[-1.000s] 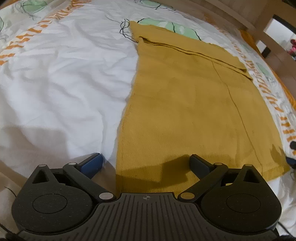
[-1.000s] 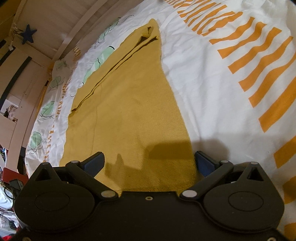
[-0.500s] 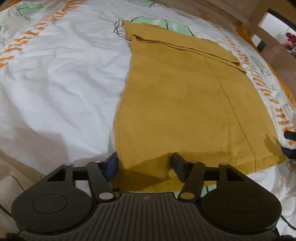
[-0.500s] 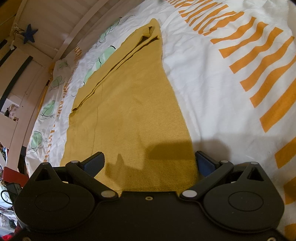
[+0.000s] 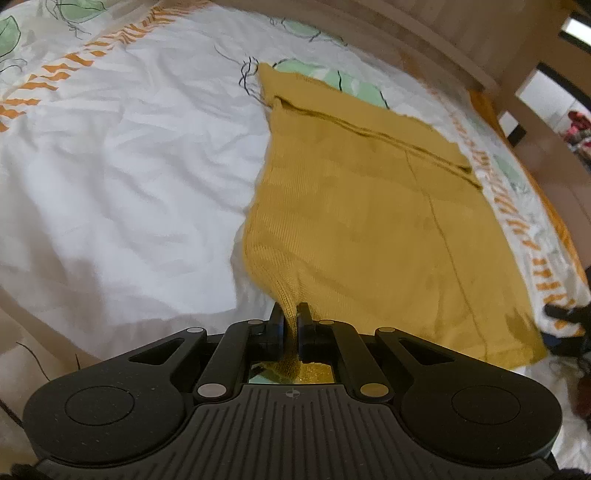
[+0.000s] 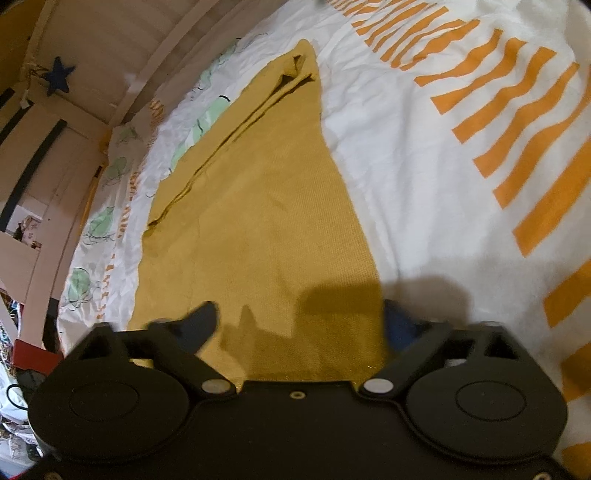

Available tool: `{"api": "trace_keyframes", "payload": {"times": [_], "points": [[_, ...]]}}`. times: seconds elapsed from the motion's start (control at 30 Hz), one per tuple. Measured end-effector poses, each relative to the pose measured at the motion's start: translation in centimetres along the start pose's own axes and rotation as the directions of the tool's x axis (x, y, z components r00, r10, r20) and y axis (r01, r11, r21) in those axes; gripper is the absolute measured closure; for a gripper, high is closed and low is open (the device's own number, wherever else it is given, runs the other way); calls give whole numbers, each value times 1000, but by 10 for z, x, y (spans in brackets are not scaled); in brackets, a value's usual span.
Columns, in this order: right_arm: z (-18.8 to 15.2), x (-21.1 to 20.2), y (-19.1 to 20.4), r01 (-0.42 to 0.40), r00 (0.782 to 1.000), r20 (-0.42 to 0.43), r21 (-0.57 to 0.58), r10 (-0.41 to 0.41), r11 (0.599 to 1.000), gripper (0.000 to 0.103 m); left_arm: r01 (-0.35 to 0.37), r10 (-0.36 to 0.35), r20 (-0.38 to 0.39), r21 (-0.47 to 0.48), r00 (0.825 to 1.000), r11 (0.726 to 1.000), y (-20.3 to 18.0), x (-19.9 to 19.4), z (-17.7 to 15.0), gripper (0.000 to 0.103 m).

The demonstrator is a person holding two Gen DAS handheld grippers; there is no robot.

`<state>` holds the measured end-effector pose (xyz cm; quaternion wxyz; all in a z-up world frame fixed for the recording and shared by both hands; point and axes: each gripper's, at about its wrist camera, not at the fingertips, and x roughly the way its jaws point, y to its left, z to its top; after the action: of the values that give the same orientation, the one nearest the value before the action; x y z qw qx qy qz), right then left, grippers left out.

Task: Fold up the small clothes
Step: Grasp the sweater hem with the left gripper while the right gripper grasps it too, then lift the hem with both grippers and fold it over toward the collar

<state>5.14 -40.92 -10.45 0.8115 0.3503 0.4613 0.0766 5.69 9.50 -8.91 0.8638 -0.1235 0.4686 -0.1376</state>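
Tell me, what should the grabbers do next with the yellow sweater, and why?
Probably the right gripper should finish pinching its corner. The left gripper already clamps the yellow sweater, but the right's jaws are only closing, pads not yet pressing the knit between them.

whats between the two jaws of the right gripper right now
The near edge of the mustard knit garment, lying flat on the bed cover. The right gripper has its jaws closing around it but not yet pressing, as the right wrist view shows.

Wooden bed frame (image 5: 417, 33), patterned duvet (image 5: 122, 155) (orange-striped)
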Motion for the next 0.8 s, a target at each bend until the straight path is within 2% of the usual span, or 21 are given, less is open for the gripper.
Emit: {"api": "trace_keyframes", "payload": {"times": [0.03,0.07,0.1,0.3,0.47,0.8], "points": [[0,0,-2,6,1000,-5,12,-6,1000,39,5,-5,7,-8,1000,1000,0,-1,1,97],[0,0,-4,9,1000,-11,25,-9,1000,60,9,-9,15,-17,1000,1000,1,-2,1,97],[1,1,-7,7,1000,-18,38,-7,999,86,17,-16,23,-26,1000,1000,1,-3,2,98],[2,-11,4,-77,996,39,9,77,997,86,60,-54,82,-84,995,995,0,-15,8,98],[14,-23,3,-214,971,123,70,204,974,86,98,-82,129,-123,988,988,0,-24,22,98],[69,-20,32,-335,926,199,39,321,941,86,144,-112,251,-114,962,983,-7,-33,76,98]]}}
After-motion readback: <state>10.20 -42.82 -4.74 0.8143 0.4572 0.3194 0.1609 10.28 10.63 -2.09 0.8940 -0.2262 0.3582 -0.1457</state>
